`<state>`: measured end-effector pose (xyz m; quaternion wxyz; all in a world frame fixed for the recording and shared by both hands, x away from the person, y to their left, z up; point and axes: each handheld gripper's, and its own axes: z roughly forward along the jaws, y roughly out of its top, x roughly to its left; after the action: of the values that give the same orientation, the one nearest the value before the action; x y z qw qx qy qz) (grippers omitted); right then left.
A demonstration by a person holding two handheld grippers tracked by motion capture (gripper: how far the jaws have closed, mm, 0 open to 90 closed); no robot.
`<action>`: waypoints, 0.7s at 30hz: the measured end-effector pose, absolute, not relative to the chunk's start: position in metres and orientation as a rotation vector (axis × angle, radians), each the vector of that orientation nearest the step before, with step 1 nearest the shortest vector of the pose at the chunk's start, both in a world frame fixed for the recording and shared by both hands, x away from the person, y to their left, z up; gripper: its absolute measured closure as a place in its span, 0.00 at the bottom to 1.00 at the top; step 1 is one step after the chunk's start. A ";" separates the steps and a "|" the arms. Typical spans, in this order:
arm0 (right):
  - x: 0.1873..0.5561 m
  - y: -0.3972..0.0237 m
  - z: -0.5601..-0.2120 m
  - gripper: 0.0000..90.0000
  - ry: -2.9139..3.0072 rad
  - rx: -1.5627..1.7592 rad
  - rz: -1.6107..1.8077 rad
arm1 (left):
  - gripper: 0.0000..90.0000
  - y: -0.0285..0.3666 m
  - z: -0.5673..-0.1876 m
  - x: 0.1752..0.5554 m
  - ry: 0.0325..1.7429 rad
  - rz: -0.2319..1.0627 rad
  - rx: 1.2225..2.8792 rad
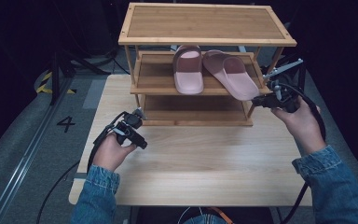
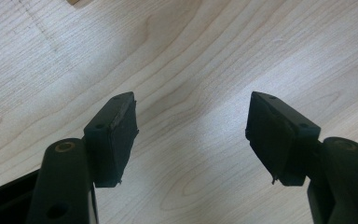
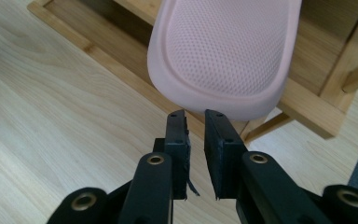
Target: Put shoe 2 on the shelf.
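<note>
Two pink slippers lie on the middle shelf of a bamboo shoe rack (image 1: 140, 88). The left slipper (image 1: 188, 70) lies straight. The right slipper (image 1: 233, 74) is angled, and its heel (image 3: 223, 56) sticks out past the shelf's front edge. My right gripper (image 1: 256, 101) (image 3: 195, 116) is right at that heel with its tips just under the rim. Its jaws are nearly together, with a thin gap and nothing between them. My left gripper (image 1: 139, 135) (image 2: 191, 126) hangs open over the bare tabletop, in front of the rack's left end.
The rack has three tiers; its top shelf (image 1: 205, 23) and bottom shelf (image 1: 196, 112) are bare. It stands at the back of a light wooden table (image 1: 205, 163). Dark floor and a stand (image 1: 56, 70) lie to the left.
</note>
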<state>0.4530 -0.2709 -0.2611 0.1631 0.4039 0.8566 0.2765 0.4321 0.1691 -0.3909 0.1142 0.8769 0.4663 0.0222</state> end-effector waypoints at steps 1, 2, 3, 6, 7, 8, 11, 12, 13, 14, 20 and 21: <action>0.453 -0.271 -0.261 0.88 2.443 1.152 0.789 | 0.37 0.169 -0.391 0.432 1.367 0.064 2.571; 0.455 -0.269 -0.261 0.88 2.446 1.155 0.790 | 0.37 0.170 -0.391 0.432 1.372 0.066 2.570; 0.457 -0.267 -0.261 0.88 2.445 1.158 0.792 | 0.37 0.170 -0.391 0.432 1.373 0.067 2.570; 0.461 -0.263 -0.262 0.88 2.451 1.144 0.805 | 0.37 0.170 -0.392 0.432 1.378 0.065 2.570; 0.462 -0.261 -0.262 0.88 2.449 1.142 0.810 | 0.37 0.170 -0.392 0.432 1.375 0.065 2.568; 0.463 -0.260 -0.262 0.88 2.453 1.141 0.810 | 0.37 0.170 -0.392 0.432 1.375 0.064 2.568; 0.469 -0.255 -0.263 0.88 2.457 1.152 0.830 | 0.37 0.169 -0.392 0.432 1.370 0.065 2.576; 0.470 -0.254 -0.263 0.88 2.459 1.149 0.833 | 0.37 0.169 -0.392 0.432 1.370 0.064 2.576; 0.472 -0.251 -0.263 0.88 2.457 1.142 0.834 | 0.37 0.169 -0.392 0.432 1.370 0.063 2.576; 0.472 -0.249 -0.264 0.87 2.456 1.130 0.831 | 0.37 0.169 -0.392 0.432 1.370 0.063 2.575; 0.464 -0.253 -0.258 0.86 2.424 1.120 0.847 | 0.37 0.172 -0.391 0.431 1.377 0.064 2.567; 0.464 -0.257 -0.256 0.86 2.411 1.128 0.855 | 0.37 0.172 -0.391 0.431 1.380 0.065 2.562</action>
<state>0.4644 -0.2571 -0.2556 0.1723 0.3973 0.8495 0.3014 0.4311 0.1723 -0.3913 0.1150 0.8743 0.4710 0.0221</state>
